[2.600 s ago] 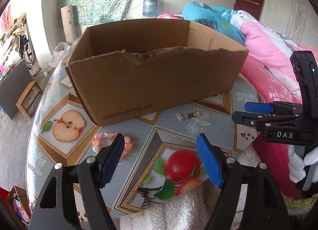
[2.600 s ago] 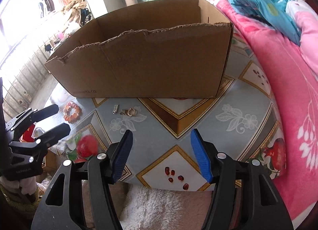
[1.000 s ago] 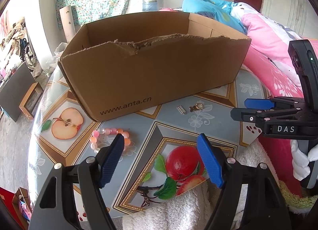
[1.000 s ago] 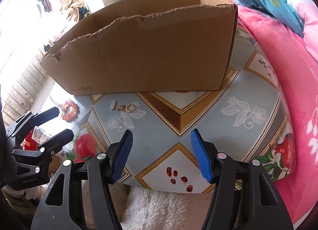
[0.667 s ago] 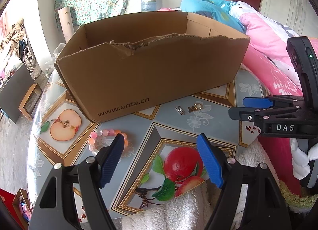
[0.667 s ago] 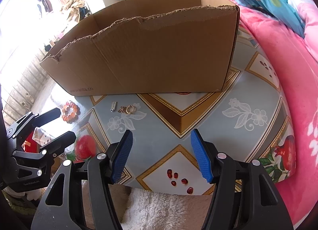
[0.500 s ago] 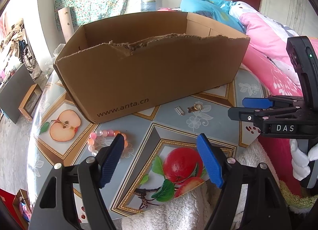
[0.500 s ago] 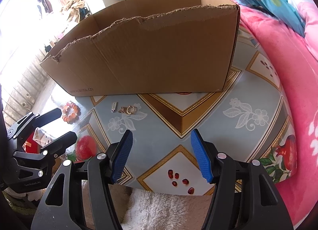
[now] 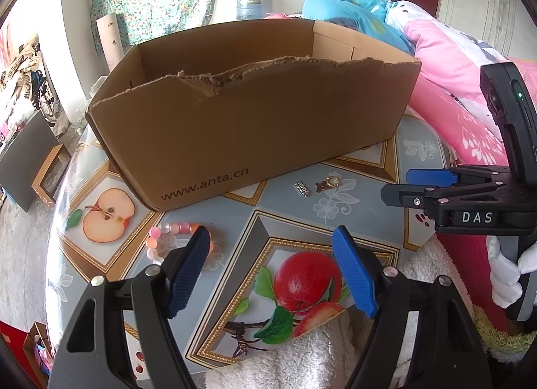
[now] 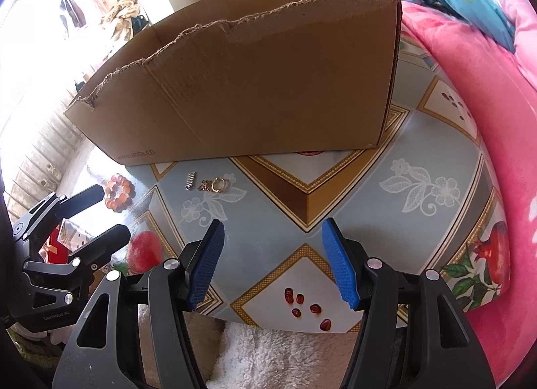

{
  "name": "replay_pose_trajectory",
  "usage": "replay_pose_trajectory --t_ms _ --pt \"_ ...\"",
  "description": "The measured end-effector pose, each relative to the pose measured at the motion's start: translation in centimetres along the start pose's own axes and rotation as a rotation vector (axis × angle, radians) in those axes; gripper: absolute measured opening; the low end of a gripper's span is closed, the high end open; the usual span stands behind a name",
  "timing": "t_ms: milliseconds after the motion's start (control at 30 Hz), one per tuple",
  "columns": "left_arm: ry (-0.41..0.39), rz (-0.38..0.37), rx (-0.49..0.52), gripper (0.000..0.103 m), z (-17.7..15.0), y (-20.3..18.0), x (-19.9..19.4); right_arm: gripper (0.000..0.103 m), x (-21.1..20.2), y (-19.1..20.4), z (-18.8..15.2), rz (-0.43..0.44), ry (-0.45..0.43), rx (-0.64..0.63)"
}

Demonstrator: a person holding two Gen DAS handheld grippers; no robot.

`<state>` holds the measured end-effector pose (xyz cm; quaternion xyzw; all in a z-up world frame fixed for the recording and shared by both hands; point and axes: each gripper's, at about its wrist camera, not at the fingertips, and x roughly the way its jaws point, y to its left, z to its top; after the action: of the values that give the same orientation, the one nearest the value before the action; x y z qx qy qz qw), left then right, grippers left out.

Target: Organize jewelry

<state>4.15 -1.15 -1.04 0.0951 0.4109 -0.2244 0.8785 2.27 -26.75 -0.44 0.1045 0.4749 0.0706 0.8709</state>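
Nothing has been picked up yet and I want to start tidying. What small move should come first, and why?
Probably lower the left gripper onto the bead bracelet. Both grippers are open and empty, and the bracelet lies on the table right beside the left gripper's fingers, nearer than the gold ring by the cardboard box.

Cardboard box sits far on the table. Near its front: bead bracelet left, small spring and gold ring right.

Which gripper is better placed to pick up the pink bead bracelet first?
Left: the left gripper hangs open just before the pink bead bracelet. The right gripper is open too, but farther away.
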Motion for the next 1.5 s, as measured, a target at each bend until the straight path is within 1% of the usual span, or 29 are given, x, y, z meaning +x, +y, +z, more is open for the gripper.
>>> replay_pose_trajectory --t_ms 500,933,1167,1500 --pt "-0.004 0.000 0.002 0.073 0.0 -0.1 0.1 0.059 0.5 -0.1 -0.3 0.010 -0.003 0.009" --pt "-0.013 -0.009 -0.001 0.073 0.1 0.0 0.0 0.063 0.7 -0.5 -0.5 0.025 -0.008 0.016" --pt "-0.022 -0.019 0.010 0.073 0.4 -0.3 0.0 0.063 0.5 -1.0 -0.4 0.054 -0.016 0.048" --pt "-0.029 -0.021 0.014 0.073 0.3 -0.5 -0.2 0.064 0.1 -1.2 -0.3 0.062 -0.026 0.053"
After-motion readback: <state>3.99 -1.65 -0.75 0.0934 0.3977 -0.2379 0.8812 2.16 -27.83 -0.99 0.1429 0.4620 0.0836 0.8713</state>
